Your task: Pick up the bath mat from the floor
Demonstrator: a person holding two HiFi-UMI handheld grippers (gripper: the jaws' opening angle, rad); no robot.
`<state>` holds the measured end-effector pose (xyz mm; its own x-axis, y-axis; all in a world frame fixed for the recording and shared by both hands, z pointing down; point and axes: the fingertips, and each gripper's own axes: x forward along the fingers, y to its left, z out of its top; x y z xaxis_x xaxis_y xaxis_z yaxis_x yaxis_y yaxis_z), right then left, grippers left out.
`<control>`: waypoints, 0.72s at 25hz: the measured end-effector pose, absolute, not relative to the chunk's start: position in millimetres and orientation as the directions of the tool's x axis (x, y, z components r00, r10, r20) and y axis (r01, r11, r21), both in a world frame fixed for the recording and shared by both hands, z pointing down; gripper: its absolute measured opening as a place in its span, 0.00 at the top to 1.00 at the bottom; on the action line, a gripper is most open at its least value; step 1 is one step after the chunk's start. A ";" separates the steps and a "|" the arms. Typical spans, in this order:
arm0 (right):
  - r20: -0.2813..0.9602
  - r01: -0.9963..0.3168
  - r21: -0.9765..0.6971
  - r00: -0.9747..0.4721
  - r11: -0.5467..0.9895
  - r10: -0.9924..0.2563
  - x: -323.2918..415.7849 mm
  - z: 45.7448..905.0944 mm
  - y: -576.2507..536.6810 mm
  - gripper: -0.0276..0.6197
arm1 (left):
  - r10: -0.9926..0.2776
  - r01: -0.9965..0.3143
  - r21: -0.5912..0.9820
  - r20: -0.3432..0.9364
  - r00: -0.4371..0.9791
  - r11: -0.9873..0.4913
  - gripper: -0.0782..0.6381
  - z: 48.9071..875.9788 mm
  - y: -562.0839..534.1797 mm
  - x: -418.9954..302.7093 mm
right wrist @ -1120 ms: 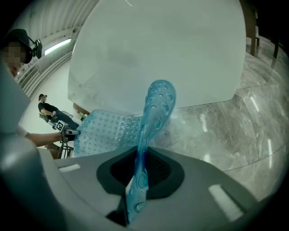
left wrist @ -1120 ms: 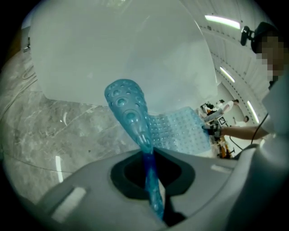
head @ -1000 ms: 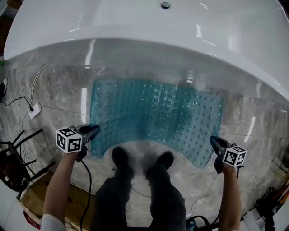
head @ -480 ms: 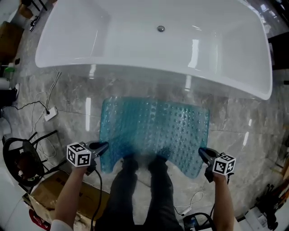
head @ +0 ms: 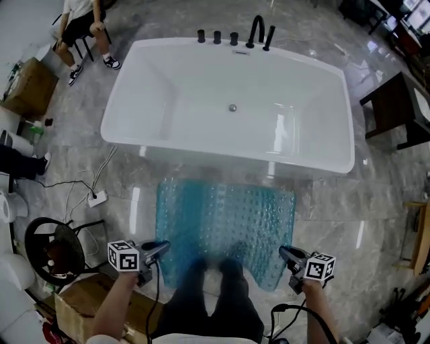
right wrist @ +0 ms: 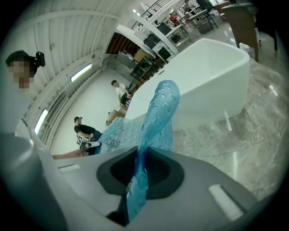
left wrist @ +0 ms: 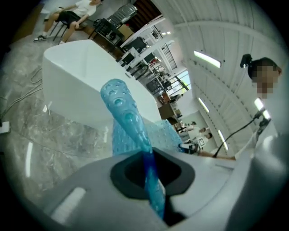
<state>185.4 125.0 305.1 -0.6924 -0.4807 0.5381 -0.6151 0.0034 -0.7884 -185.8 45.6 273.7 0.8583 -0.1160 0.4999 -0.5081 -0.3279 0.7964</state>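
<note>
Grey marble floor (head: 376, 222) fills the head view. At the upper left a seated person (head: 80, 20) is cut off by the frame edge, with a cardboard box (head: 27, 87) just below. Lower left, a black chair (head: 57, 248) stands beside a white power strip (head: 97, 198).

The left gripper (head: 164, 247) is clamped on the near left corner of the blue studded bath mat (head: 225, 215); its own view shows the jaws pinching the mat's edge. The mat hangs stretched between both grippers in front of the white bathtub (head: 228, 101). Whether its far edge touches the floor cannot be told. The person's legs (head: 215, 295) hide the mat's near middle.

The right gripper (head: 283, 252) grips the near right corner, jaws closed on it. A dark table (head: 393, 111) is cut off at the right edge.
</note>
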 end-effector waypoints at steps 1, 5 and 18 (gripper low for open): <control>0.518 -0.598 -0.801 -0.697 0.003 -0.496 182.7 279.0 127.3 0.90 | -0.131 -0.498 0.806 0.483 0.866 -0.321 0.87 249.2 48.1 -185.4; 0.459 -0.551 -0.835 -0.705 0.009 -0.540 171.5 189.9 142.7 0.90 | -0.181 -0.466 0.831 0.429 0.885 -0.303 0.87 162.3 61.3 -186.0; 0.233 -0.396 -0.907 -0.753 0.143 -0.615 131.1 13.4 174.7 0.89 | -0.164 -0.263 0.883 0.215 0.963 -0.389 0.87 -15.0 104.6 -167.5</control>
<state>131.1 174.7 13.4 -0.7534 -0.6151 0.2326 -0.3964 0.1427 -0.9069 -167.5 104.6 -15.0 0.9628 -0.1644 0.2146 -0.2632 -0.3886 0.8830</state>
